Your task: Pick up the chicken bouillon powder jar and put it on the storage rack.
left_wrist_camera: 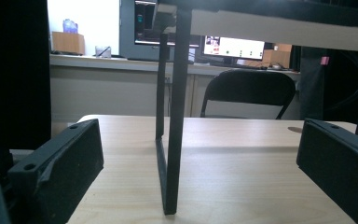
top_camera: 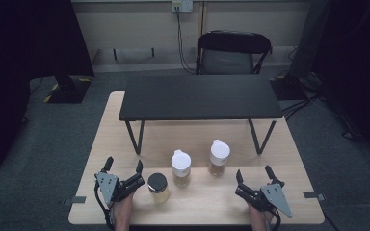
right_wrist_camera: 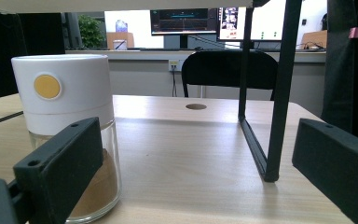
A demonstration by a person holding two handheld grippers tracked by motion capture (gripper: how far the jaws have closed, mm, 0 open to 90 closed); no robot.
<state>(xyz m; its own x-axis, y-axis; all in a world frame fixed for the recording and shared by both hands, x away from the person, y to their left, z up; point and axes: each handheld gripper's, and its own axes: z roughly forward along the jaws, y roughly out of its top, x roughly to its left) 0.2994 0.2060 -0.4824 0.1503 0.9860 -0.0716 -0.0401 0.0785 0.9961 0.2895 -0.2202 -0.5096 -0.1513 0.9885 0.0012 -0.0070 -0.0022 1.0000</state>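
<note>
High view
- Bench (top_camera: pixel 207 202): pale wood; bears a black shelf stand (top_camera: pixel 200 96) on thin legs across its far half.
- Black-lidded jar (top_camera: pixel 158 187): upright near the front edge, just beside the left claw's inner jaw, apart from it as far as can be told.
- Middle white-capped jar (top_camera: pixel 181 168): upright, between the other two jars.
- Right white-capped jar (top_camera: pixel 218 157): upright, near the stand's right legs.
- Left claw (top_camera: pixel 123 169): jaws spread wide, empty, at the front left.
- Right claw (top_camera: pixel 254 174): jaws spread wide, empty, at the front right, short of the right white-capped jar.
- Chair (top_camera: pixel 232 52): black, beyond the bench.

Left gripper view
- Left claw (left_wrist_camera: pixel 200 163): released; bare bench top between the jaws.
- Stand leg (left_wrist_camera: pixel 170 140): black frame, upright, straight ahead.
- Chair (left_wrist_camera: pixel 249 91): behind the far edge.

Right gripper view
- Right claw (right_wrist_camera: pixel 196 163): released, nothing held.
- White-capped jar (right_wrist_camera: pixel 70 121): brown powder inside, yellow dot on the cap; stands just behind the jaw at the view's left, contact unclear.
- Stand leg (right_wrist_camera: pixel 270 116): ahead, toward the other jaw.
</note>
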